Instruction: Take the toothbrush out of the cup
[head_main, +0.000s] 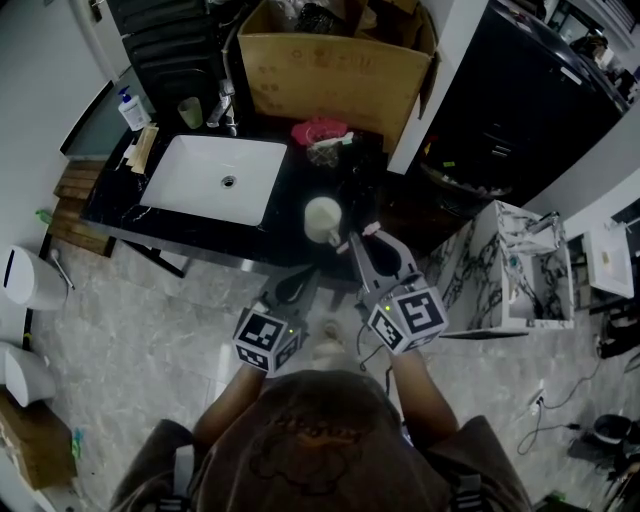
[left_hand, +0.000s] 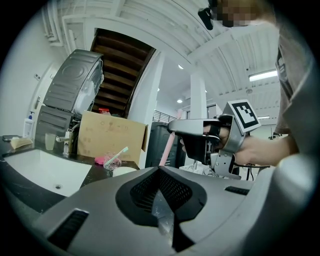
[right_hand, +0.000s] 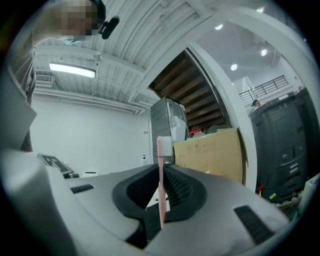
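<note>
In front of the black counter, above the gray floor, both claws have free room around them. The white cup sits near the counter's front edge, beside the sink. The right claw is squeezed on the pink toothbrush, which is out of the cup. It stands straight up, bristles on top. The left claw is closed and empty.

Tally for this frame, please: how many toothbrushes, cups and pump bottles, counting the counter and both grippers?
Toothbrushes: 2 (pink toothbrush in the right gripper; green-tipped toothbrush in the clear cup)
Cups: 3 (clear cup, white cup, pale green cup)
Pump bottles: 1 (pump bottle)
Total: 6
</note>
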